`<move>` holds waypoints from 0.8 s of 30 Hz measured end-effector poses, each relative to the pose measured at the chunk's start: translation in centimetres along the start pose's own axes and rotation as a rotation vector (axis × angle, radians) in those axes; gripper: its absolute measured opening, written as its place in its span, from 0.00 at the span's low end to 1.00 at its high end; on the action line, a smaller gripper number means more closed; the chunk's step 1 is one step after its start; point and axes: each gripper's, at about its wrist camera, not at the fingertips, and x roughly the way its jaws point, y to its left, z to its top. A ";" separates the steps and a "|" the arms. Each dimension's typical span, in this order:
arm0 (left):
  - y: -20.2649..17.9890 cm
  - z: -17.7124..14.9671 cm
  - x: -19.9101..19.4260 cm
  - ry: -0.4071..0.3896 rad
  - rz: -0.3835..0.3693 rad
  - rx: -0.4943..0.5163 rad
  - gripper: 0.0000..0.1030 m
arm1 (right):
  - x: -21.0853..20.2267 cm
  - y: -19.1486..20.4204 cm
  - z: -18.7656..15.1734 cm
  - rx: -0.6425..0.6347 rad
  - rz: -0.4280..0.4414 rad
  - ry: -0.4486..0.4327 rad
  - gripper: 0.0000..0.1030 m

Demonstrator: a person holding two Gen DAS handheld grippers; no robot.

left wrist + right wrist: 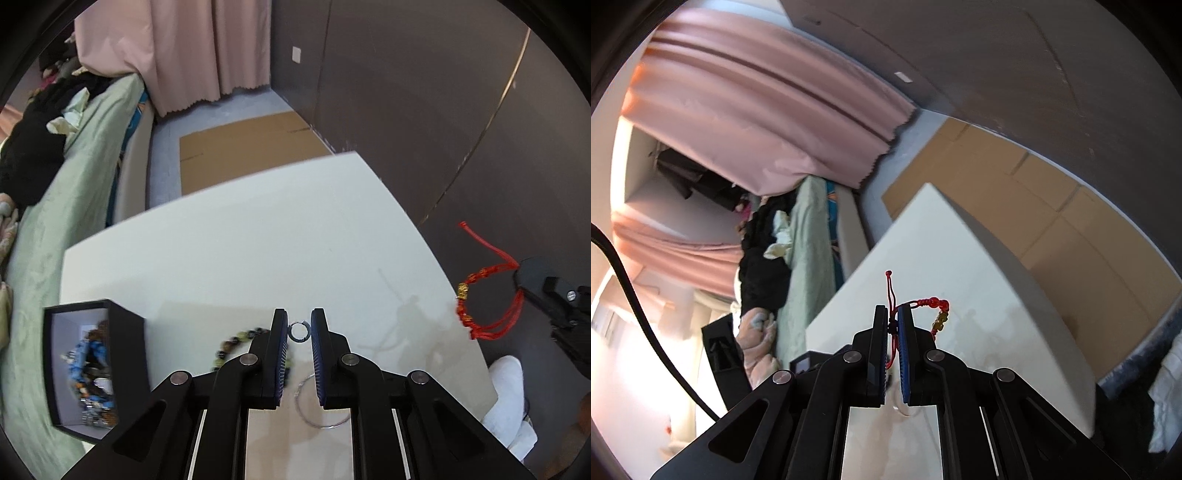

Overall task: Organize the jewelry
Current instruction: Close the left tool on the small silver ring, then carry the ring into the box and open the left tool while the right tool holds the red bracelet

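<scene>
My left gripper [299,325] is shut on a small silver hoop earring [298,331], pinched between its fingertips above the white table [240,251]. Below it on the table lie a dark-and-green beaded bracelet [236,341], partly hidden by the left finger, and a thin silver bangle [314,410]. An open black jewelry box [122,365] with several pieces inside stands at the left. My right gripper [893,314] is shut on a red cord bracelet [925,304] with gold beads, held in the air; in the left wrist view the red cord bracelet [480,295] hangs at the right edge.
A bed with a green cover [66,206] and dark clothes runs along the table's left. Flat cardboard [251,147] lies on the floor beyond the table. A dark wall [424,110] stands at the right, pink curtains [207,48] at the back. Something white [509,398] sits near the table's right corner.
</scene>
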 end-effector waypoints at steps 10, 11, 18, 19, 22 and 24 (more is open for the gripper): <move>4.5 -0.1 -4.0 -0.077 -0.009 -0.057 0.13 | 2.5 3.8 -1.5 -0.065 0.073 0.016 0.07; 5.1 -0.1 -4.3 -0.082 -0.019 -0.072 0.13 | 2.8 4.3 -1.7 -0.075 0.080 0.020 0.07; 9.4 -0.7 -5.8 -0.135 -0.022 -0.151 0.13 | 4.3 6.2 -2.6 -0.125 0.118 0.032 0.07; 9.9 -0.8 -5.9 -0.139 -0.019 -0.159 0.13 | 4.6 6.6 -2.8 -0.135 0.123 0.034 0.07; 11.8 -1.2 -6.2 -0.153 -0.014 -0.194 0.13 | 5.2 7.5 -3.3 -0.159 0.139 0.037 0.07; 13.0 -1.6 -6.2 -0.158 -0.016 -0.221 0.13 | 5.6 8.2 -3.6 -0.177 0.151 0.038 0.07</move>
